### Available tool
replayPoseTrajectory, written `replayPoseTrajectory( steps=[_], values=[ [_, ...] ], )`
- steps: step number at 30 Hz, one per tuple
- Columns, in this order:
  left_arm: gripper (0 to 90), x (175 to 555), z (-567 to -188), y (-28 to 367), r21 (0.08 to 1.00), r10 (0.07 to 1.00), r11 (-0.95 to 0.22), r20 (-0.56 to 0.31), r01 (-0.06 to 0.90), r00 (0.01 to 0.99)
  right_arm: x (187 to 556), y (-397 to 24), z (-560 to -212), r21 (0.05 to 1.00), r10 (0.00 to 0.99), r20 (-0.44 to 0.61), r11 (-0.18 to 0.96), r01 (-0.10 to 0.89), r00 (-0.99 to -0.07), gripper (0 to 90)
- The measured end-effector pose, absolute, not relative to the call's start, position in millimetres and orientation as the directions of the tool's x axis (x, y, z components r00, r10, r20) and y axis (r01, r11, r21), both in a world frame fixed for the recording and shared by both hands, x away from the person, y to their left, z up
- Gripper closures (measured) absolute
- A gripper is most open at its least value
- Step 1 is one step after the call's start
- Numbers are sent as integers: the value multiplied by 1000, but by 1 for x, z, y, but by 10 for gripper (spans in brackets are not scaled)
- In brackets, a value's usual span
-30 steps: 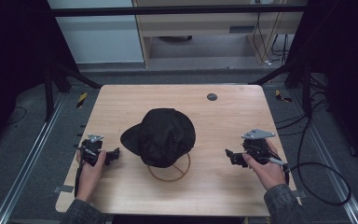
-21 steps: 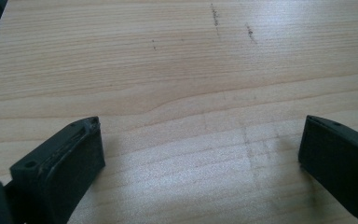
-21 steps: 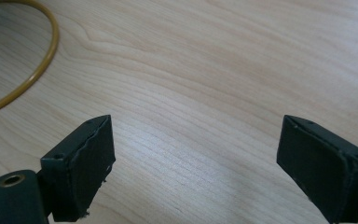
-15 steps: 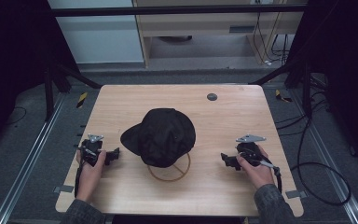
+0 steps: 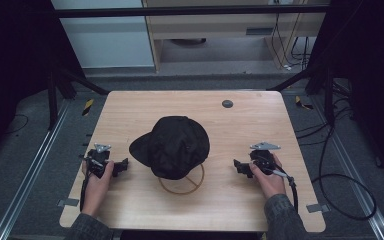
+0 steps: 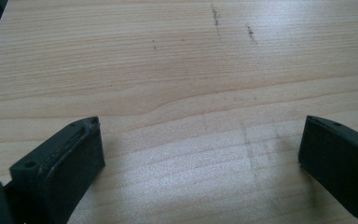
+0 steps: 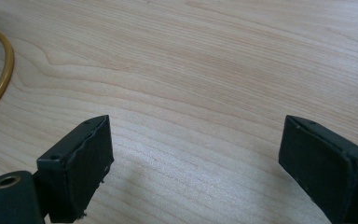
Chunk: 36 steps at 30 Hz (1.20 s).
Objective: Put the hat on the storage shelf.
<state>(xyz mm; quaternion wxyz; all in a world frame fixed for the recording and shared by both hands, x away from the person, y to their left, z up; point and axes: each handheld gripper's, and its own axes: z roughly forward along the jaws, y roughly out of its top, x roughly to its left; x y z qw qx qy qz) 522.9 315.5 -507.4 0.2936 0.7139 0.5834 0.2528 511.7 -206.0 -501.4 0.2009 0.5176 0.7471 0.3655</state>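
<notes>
A black cap (image 5: pixel 172 146) lies in the middle of the wooden table (image 5: pixel 240 125), resting on a yellow-brown ring (image 5: pixel 187 186) that sticks out at its near side. My left gripper (image 5: pixel 121 166) sits on the table just left of the cap's brim, held by a hand. Its jaws stand wide apart over bare wood (image 6: pixel 200 140), so it is open. My right gripper (image 5: pixel 239 166) rests to the right of the cap, apart from it, and is open as well (image 7: pixel 196 154). A curve of the ring (image 7: pixel 0 74) shows at the left edge of the right gripper view.
A small dark round disc (image 5: pixel 227 103) is set in the table near its far edge. Metal rails (image 5: pixel 30 170) run along the floor on both sides. A black cable (image 5: pixel 330 200) loops on the floor to the right of the table.
The right gripper has slid left, closer to the cap. The left gripper and the cap have stayed where they were.
</notes>
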Motion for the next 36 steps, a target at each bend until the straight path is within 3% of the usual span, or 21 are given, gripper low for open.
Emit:
replayPoseTrajectory(
  steps=[36],
  values=[
    [0,524,-507,315,715,984,-135,16,686,177,501,-192,-512,734,928,-7,258,628,-373,60]
  ],
)
